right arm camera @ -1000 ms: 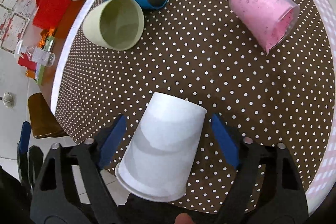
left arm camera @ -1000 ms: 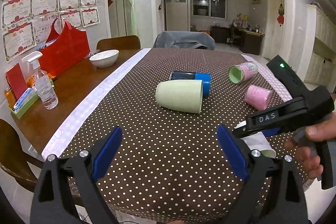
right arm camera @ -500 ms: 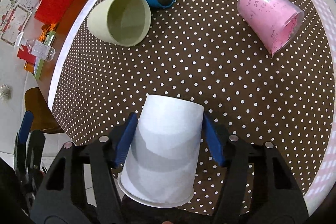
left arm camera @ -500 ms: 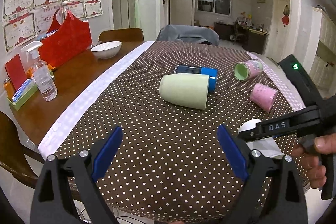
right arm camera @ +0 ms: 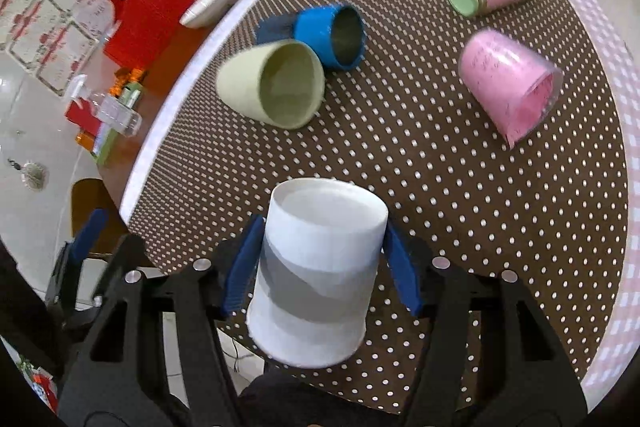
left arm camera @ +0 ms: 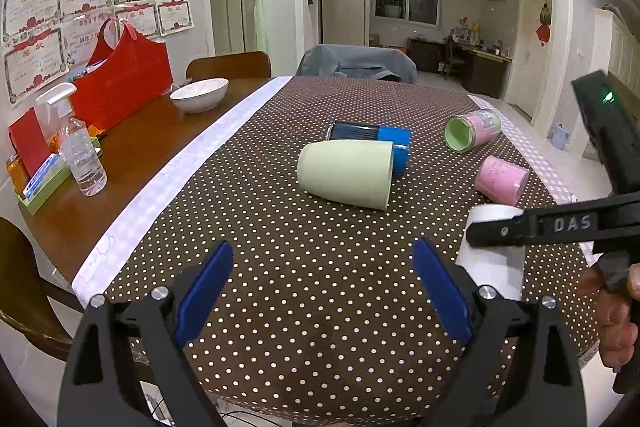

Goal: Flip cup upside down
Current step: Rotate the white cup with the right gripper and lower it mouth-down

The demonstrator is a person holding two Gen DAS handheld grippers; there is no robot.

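Observation:
My right gripper (right arm camera: 322, 265) is shut on a white paper cup (right arm camera: 316, 267), its blue pads pressed on both sides. The cup's closed base faces up and away, its rim toward the camera. In the left wrist view the same white cup (left arm camera: 494, 261) stands at the table's near right with the right gripper (left arm camera: 500, 231) across it. My left gripper (left arm camera: 322, 291) is open and empty above the dotted tablecloth (left arm camera: 320, 247) near the front edge.
Several cups lie on their sides mid-table: a pale green cup (left arm camera: 346, 173), a blue cup (left arm camera: 372, 143), a pink cup (left arm camera: 502, 180) and a pink-and-green jar (left arm camera: 472, 131). A white bowl (left arm camera: 199, 94), spray bottle (left arm camera: 78, 143) and red bag (left arm camera: 120, 83) sit on the left.
My right gripper closed on the white cup and tilted it, so its base swings from lying flat toward pointing up. The left gripper stayed open and nearly still.

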